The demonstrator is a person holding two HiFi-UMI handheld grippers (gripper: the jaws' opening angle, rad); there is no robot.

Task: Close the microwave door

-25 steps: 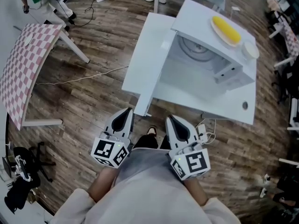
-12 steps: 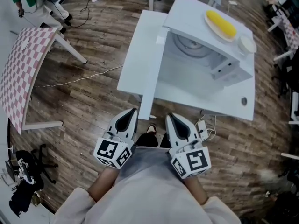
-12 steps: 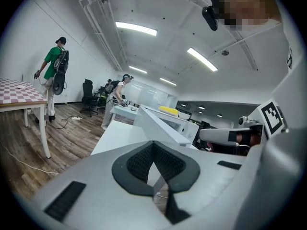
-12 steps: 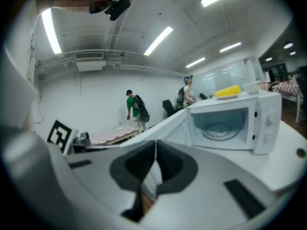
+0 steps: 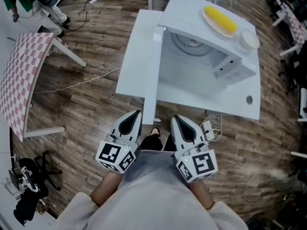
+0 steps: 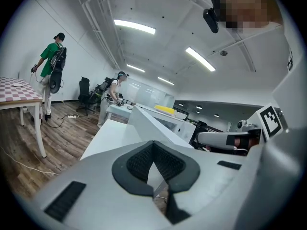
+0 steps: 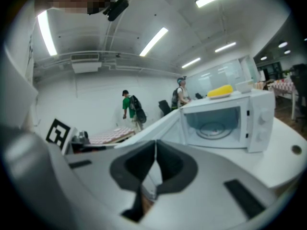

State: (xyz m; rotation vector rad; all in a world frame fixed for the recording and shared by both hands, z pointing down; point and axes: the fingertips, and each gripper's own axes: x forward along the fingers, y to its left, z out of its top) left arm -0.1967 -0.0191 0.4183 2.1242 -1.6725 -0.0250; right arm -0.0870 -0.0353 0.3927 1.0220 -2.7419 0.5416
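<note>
White microwave (image 5: 184,19) is sitting toward the left edge of a white table (image 5: 240,107), cavity facing the person. Its door (image 5: 139,61) is standing wide open and jutting out past the table's near edge. A yellow corn cob (image 5: 220,21) is lying on a plate (image 5: 206,16) on the microwave's top, with a small bowl (image 5: 249,40) beside it. The left gripper (image 5: 136,114) is hovering just beside the door's free end, and the right gripper (image 5: 174,119) is hanging near the table's near edge. Both are pressing their fingers together on nothing.
</note>
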